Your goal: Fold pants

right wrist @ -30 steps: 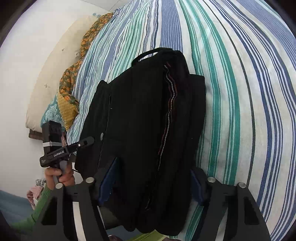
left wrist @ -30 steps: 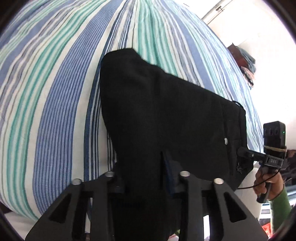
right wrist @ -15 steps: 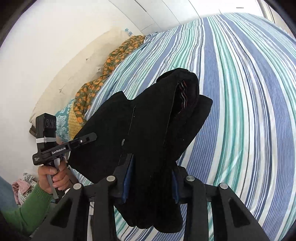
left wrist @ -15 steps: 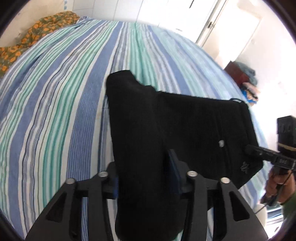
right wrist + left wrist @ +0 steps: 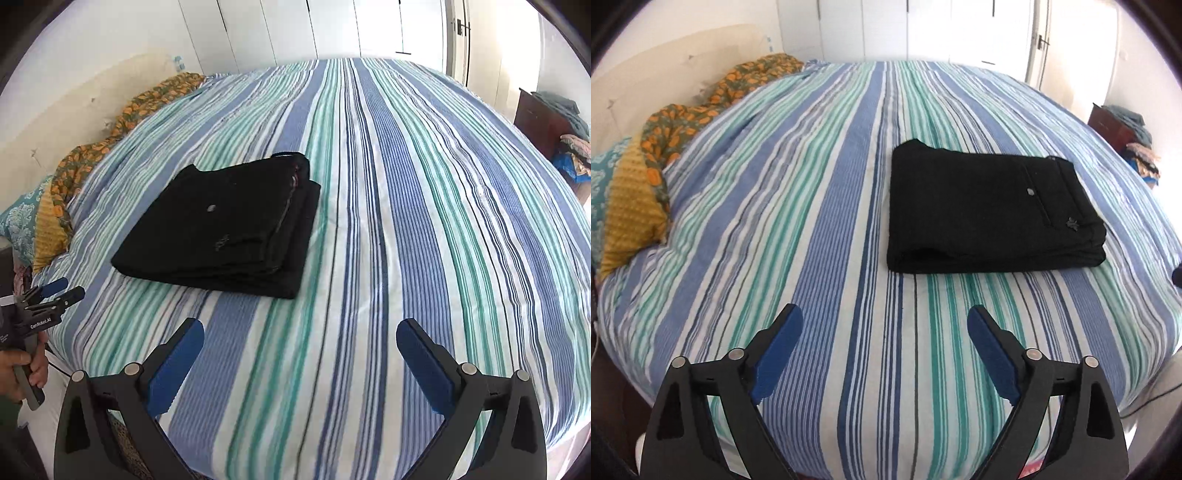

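Note:
The black pants (image 5: 990,210) lie folded into a flat rectangle on the striped bed (image 5: 812,221). They show in the right wrist view (image 5: 229,229) too, left of centre. My left gripper (image 5: 884,317) is open and empty, held back from the pants near the bed's front edge. My right gripper (image 5: 300,330) is open and empty, also back from the pants. The left gripper shows at the left edge of the right wrist view (image 5: 61,290), held in a hand.
An orange patterned blanket (image 5: 701,103) and a yellow pillow (image 5: 631,206) lie at the bed's left side by the wall. A dark cabinet with clothes (image 5: 546,122) stands at the right. White wardrobe doors (image 5: 923,29) are behind the bed.
Both grippers were shut on the pants and held them up. Now the pants lie folded on the bed, and both grippers have opened and pulled back.

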The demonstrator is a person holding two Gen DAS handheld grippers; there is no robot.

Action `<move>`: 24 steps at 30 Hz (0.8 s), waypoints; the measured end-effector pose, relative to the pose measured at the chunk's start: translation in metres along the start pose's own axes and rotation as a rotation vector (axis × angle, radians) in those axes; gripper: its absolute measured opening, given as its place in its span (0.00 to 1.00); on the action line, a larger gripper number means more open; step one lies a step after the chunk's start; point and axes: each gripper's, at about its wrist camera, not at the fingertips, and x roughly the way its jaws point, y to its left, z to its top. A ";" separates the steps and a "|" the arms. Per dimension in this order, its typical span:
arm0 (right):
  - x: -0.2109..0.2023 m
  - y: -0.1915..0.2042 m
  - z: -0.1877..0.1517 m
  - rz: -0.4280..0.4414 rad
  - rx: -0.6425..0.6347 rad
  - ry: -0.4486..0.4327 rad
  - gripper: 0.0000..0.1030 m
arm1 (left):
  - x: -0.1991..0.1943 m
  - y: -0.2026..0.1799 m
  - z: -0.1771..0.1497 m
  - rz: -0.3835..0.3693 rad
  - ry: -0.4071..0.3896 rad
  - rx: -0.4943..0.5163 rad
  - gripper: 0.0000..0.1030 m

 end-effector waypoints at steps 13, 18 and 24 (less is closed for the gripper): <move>-0.085 0.089 -0.048 -0.077 -0.014 -0.101 1.00 | -0.096 -0.025 -0.008 0.079 -0.104 0.029 0.98; -0.103 0.095 -0.046 -0.091 -0.014 -0.100 1.00 | -0.107 -0.036 -0.012 0.073 -0.054 0.021 0.98; -0.117 0.103 -0.048 -0.087 -0.040 -0.100 1.00 | -0.119 -0.045 -0.017 0.104 -0.046 0.043 0.98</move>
